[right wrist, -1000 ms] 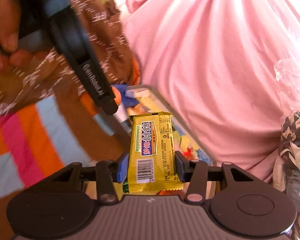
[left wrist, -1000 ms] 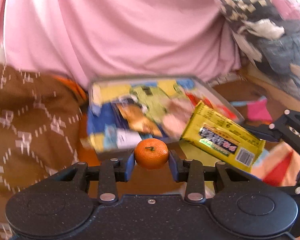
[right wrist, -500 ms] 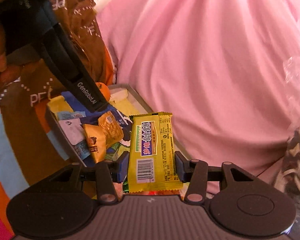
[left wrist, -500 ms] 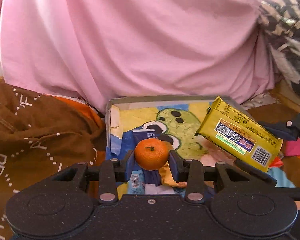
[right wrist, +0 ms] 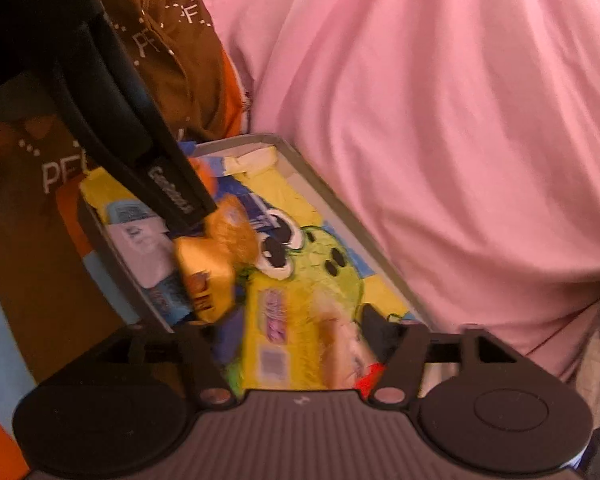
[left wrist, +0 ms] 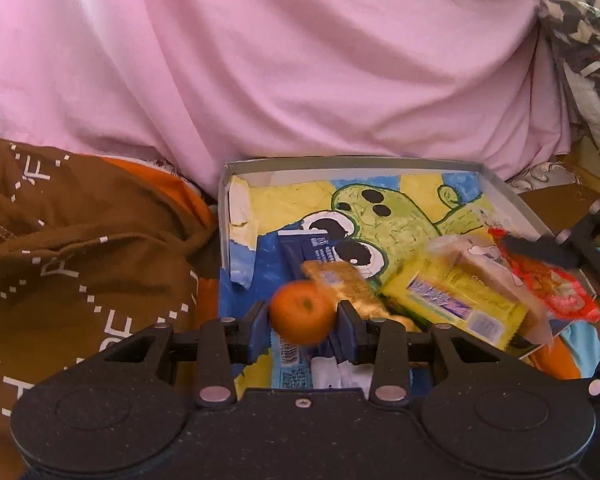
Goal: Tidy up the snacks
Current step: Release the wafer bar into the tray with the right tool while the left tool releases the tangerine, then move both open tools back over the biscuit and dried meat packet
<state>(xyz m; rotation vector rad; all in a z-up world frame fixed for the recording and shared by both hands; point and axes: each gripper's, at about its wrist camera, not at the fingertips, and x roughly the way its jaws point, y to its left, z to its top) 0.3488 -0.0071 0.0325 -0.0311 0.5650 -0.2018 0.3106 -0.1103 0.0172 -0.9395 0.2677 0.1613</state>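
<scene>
One tangerine (left wrist: 302,312): clamped between the blue pads of the left gripper (left wrist: 303,330), held above the near end of the tray (left wrist: 352,163); its stem dimple is turned toward the camera.
One yellow bar (left wrist: 456,302): laid flat in the tray, released, its long axis running from the tray's middle toward the right gripper (right wrist: 304,344); its label print is blurred and cannot be read.
Right gripper: jaws spread wide apart, nothing held, the yellow bar seen loose between them.
One tray: grey-rimmed, lined with a green cartoon drawing; several other packets are counted in it, among them a dark blue one (left wrist: 306,250), an orange-brown one (right wrist: 208,276) and a red one (left wrist: 548,284).
Writing: "PF" repeated on the brown cloth (left wrist: 80,264); the left gripper's lettering in the right view is too blurred to be read.
</scene>
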